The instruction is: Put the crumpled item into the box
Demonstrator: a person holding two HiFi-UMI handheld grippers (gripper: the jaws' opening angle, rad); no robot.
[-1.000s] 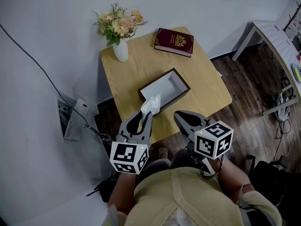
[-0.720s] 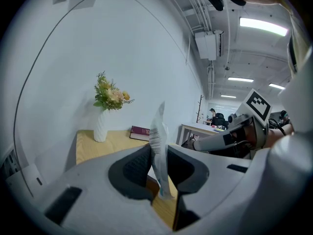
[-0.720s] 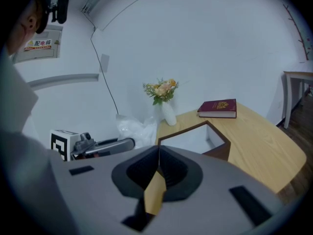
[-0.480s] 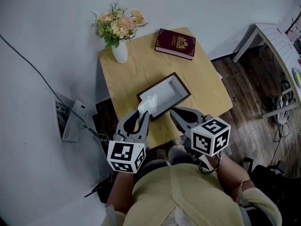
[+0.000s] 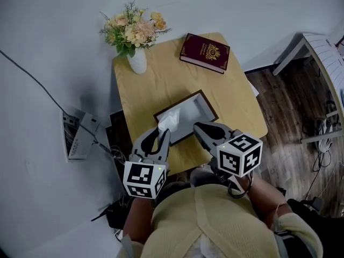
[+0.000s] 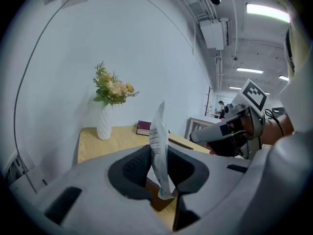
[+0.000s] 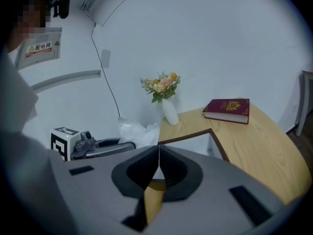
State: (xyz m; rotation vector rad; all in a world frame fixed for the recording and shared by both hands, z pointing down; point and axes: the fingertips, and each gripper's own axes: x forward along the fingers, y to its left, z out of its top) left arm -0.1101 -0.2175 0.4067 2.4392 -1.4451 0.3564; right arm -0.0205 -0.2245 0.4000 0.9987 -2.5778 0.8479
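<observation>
**Inspector A:** Location of the crumpled item?

**Inspector B:** A white, wrinkled wrapper, standing up from between the tips of the left gripper. In the head view it overlaps the near left corner of the box. Whether it touches the rim cannot be determined.

**Inspector A:** Condition of that claw?

**Inspector B:** Partly closed and clenched on the wrapper. The left gripper view shows both pads pressing its lower part, with the rest projecting upward.

**Inspector A:** The other claw?

**Inspector B:** The right gripper is just beside the box's near edge, jaws together, with nothing between them.

**Inspector A:** Surroundings?

**Inspector B:** The box lies open on a wooden table. A vase of flowers and a red book sit at the far side.
</observation>
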